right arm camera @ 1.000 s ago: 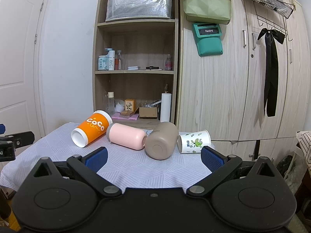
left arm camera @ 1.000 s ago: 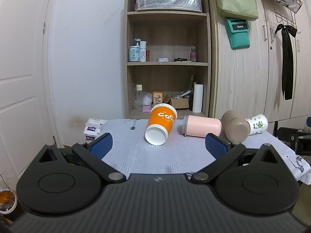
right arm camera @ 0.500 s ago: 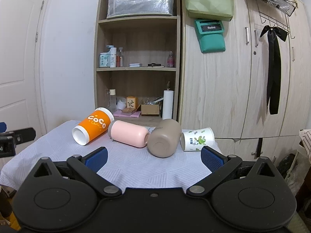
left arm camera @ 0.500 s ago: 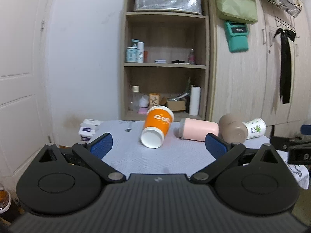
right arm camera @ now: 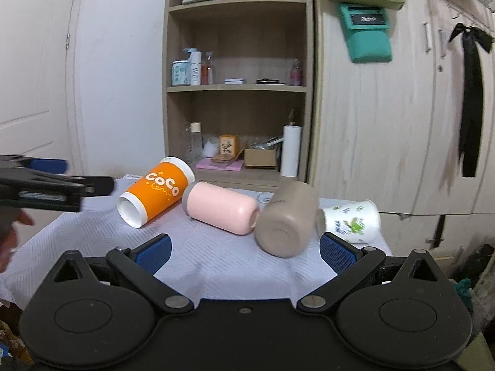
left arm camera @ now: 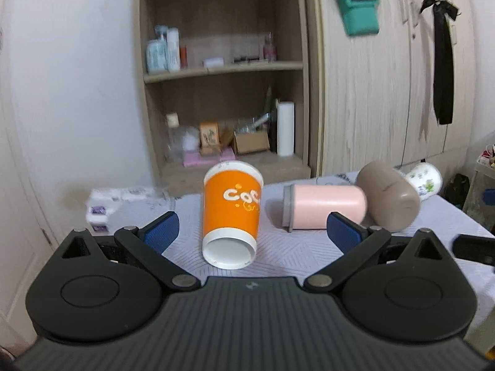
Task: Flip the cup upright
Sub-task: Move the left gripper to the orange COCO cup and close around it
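Open cloth (left arm camera: 272, 256) in front of the orange cup (left arm camera: 230, 213), between the spread pads of the left gripper (left arm camera: 252, 232). Clear gap to the pink cup (left arm camera: 324, 206) on its right. Tight further along: pink cup (right arm camera: 222, 207) touching the brown cup (right arm camera: 286, 221), white cup (right arm camera: 352, 221) pressed just behind. Bare cloth (right arm camera: 216, 262) ahead of the right gripper (right arm camera: 244, 252), jaws wide.

Wooden shelf unit (right arm camera: 238, 86) beside wardrobe (right arm camera: 386, 108)
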{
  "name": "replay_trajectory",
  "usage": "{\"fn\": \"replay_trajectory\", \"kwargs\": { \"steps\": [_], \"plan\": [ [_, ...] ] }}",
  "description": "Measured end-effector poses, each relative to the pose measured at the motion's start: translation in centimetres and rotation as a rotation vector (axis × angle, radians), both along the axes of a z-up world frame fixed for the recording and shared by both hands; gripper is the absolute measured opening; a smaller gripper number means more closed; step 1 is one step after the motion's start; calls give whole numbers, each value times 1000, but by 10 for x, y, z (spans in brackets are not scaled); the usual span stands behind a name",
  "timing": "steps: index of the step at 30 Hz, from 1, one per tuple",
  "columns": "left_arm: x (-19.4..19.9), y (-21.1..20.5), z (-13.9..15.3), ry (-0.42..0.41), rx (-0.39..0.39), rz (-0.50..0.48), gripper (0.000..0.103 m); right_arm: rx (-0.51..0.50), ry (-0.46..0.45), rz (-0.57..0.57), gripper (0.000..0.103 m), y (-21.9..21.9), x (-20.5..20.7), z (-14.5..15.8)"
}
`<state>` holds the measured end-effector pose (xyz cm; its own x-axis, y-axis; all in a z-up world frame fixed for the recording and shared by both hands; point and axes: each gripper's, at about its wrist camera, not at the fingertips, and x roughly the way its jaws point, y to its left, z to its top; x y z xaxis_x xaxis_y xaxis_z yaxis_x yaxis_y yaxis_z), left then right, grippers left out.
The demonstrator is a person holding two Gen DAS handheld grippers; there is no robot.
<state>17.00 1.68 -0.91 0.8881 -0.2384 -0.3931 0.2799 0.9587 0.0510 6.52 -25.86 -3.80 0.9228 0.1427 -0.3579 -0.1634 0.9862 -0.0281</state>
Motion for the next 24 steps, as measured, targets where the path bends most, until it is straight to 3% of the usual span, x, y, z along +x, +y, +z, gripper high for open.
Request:
{"fn": "replay_trajectory", "kwargs": {
  "steps": [6,16,18,20,21,24],
  "plan": [
    [53,1,-26,92,3,1,103,11,29,14,103,6,22,-5],
    [84,1,-47,139,2,22,99,12,104,19,103,6,45,-23],
    [88,1,-48,145,0,24,90,23,127,17,103,5,51,-27],
    [91,0,-48,155,3,17,66,52,144,18,103,3,58,-28],
    [91,0,-48,159,5,20,61,66,144,12,103,2,60,-29],
    [87,-1,-49,152,16,17,60,90,157,13,103,0,68,-32]
  ]
}}
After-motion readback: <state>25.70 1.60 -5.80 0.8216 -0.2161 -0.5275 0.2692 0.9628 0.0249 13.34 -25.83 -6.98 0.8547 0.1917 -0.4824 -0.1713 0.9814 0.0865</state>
